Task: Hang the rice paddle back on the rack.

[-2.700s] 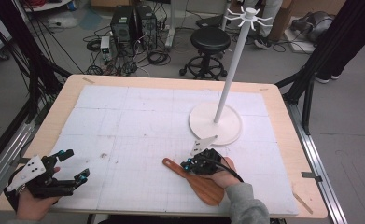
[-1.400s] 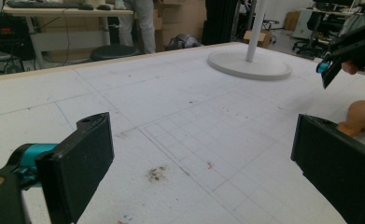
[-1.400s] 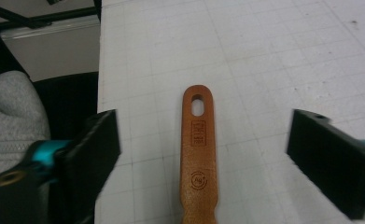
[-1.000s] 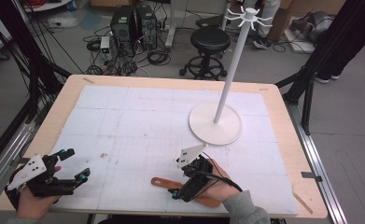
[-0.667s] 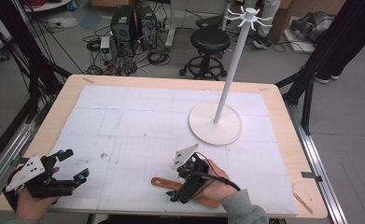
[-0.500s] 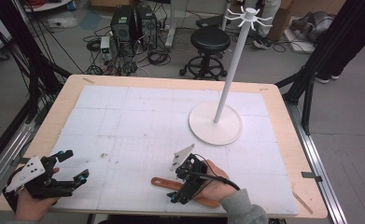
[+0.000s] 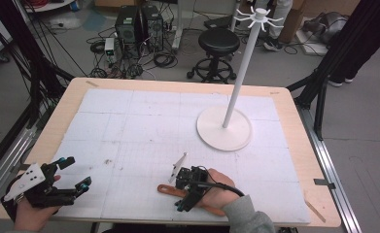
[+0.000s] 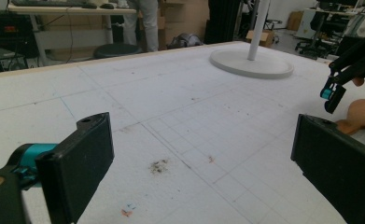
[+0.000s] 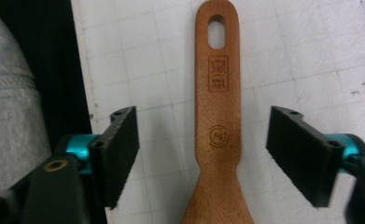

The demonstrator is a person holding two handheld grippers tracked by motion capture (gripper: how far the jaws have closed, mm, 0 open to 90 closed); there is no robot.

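Change since earlier frames: right gripper (image 7: 186, 198) is turning from pointing up the table to pointing toward the near edge, and is now hovering over the wooden spatula (image 9: 217, 116), which is lying differently on the mat.
Spatula position: lying flat on the white mat (image 7: 129, 126), directly under the right gripper, between its jaws.
Long axis: running along the gripper's line of sight; holed handle end far, blade near.
Right gripper state: jaws standing wide, one each side of the handle, not touching.
Nearer hand: right.
Left gripper (image 7: 66, 182): resting well apart, jaws wide, holding nothing.
Pose judgement: descending and closing should be catching the handle crosswise.
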